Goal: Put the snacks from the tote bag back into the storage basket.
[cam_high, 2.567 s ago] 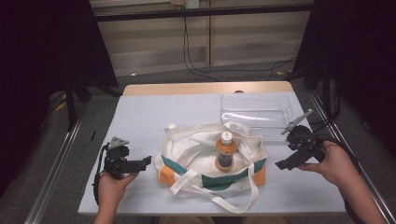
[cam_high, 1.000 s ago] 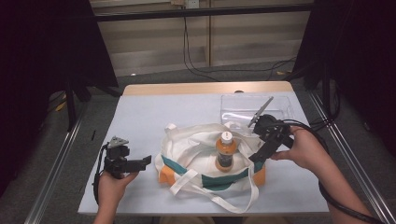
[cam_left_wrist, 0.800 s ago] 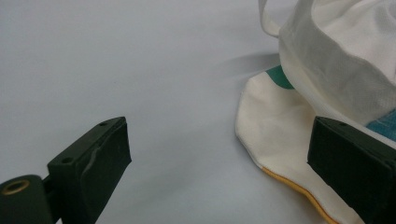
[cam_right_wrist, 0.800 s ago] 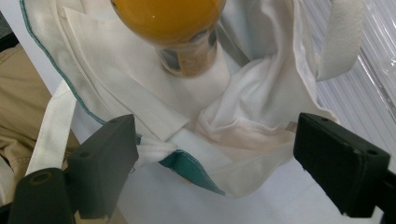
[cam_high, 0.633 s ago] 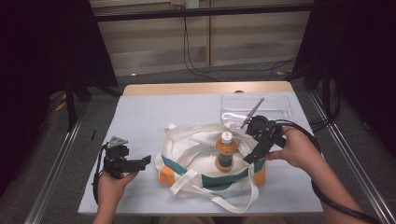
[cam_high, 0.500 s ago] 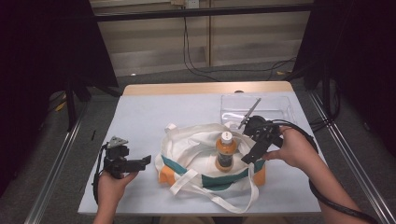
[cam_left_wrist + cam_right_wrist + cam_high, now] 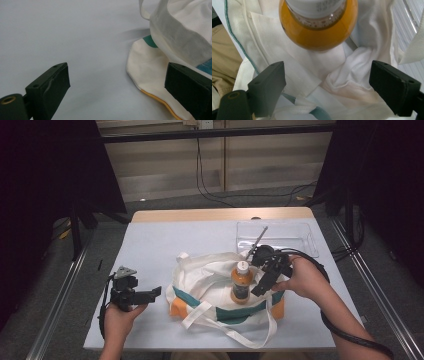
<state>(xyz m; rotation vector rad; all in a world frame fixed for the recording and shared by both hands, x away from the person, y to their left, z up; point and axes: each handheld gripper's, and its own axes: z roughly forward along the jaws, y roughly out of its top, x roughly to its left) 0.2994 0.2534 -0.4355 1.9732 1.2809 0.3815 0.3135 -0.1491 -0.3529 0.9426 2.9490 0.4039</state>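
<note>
High view shows our right gripper (image 7: 260,282) has swung in from 3 o'clock, jaws spread wide beside the orange bottle (image 7: 241,282) standing in the white tote bag (image 7: 210,275); a grasp looks imminent. Our left gripper (image 7: 145,295) waits open at 9 o'clock.

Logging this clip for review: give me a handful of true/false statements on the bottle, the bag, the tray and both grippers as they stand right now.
1. The orange bottle stands upright in the white tote bag. True.
2. The right gripper is shut on the bottle. False: its jaws are open, the bottle ahead of them.
3. The clear tray holds the bottle. False: the bottle is in the bag.
4. The left gripper is open, left of the bag. True.
</note>
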